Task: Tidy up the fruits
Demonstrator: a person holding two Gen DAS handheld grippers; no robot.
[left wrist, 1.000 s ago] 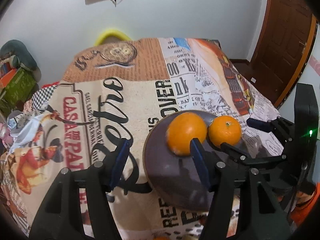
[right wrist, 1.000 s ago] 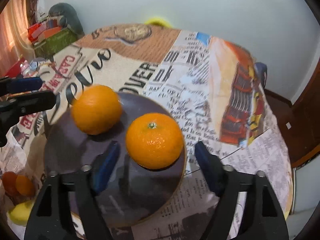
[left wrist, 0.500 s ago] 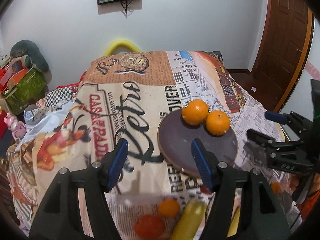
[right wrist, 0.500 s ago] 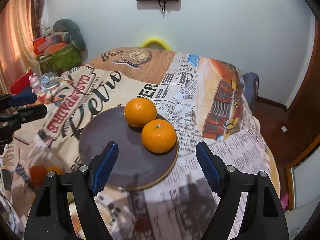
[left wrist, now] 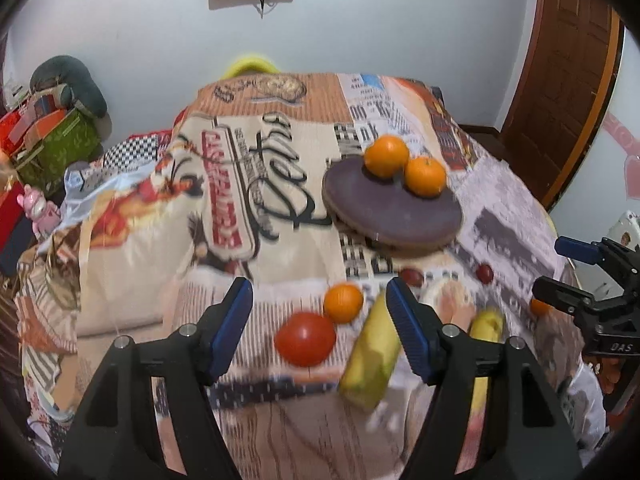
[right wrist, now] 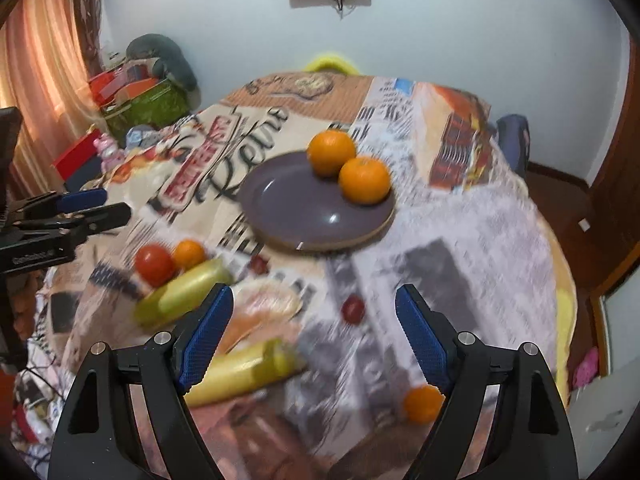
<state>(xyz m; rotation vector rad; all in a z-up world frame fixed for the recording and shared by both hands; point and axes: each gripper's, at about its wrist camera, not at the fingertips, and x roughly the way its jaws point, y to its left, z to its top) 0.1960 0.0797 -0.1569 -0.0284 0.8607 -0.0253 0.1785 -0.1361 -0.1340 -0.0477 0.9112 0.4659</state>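
Left claw (left wrist: 320,320) raised above near edge of surface (left wrist: 132,264), tilted down, jaws wide, nothing held. Right claw (right wrist: 314,334) likewise high over near right side, jaws wide, nothing held. Purple plate (right wrist: 288,204) mid-surface, two oranges (right wrist: 348,166) touching on its far rim. Loose on cloth near front: tomato (left wrist: 305,339), small orange (left wrist: 343,303), bananas (right wrist: 240,372), blurred. Cloth print reads "Retro"; other lettering too blurred. Left claw body label unreadable.

Two oranges (right wrist: 348,164) touching, on plate (right wrist: 288,208) at desk (right wrist: 480,240) centre. Nearer: tomato (right wrist: 154,264) beside small orange (right wrist: 189,254), bananas (right wrist: 188,292) in front.
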